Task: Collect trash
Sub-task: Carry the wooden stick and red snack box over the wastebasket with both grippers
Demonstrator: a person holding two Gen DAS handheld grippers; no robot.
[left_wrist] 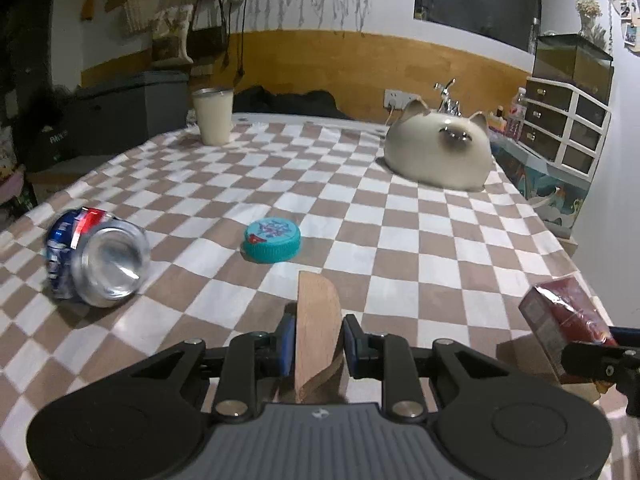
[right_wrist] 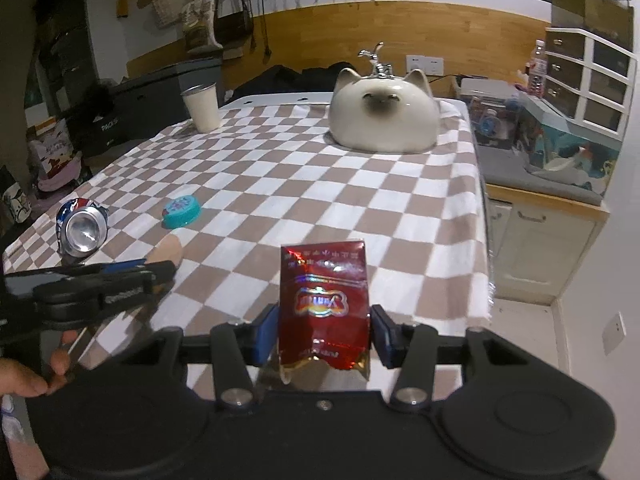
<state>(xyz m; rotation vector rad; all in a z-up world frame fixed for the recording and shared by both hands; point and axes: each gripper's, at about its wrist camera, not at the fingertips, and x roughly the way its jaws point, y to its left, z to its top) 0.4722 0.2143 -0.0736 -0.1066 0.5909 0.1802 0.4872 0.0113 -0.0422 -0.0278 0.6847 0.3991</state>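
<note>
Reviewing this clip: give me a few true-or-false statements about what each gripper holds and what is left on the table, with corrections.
1. The left gripper holds a flat wooden piece. True.
2. The right gripper is empty. False: it holds a red packet.
3. The crushed can stands upright. False: it lies on its side on the checkered cloth.
4. The teal lid lies on the cloth, apart from the can. True.
5. The cat figure lies inside the cup. False: they stand apart.

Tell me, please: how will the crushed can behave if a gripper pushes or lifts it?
The can lies on its side on the checked cloth, so a push would probably roll it unevenly, because its body is dented. It looks empty, likely light. Its thin wall may buckle further under the pads.
</note>
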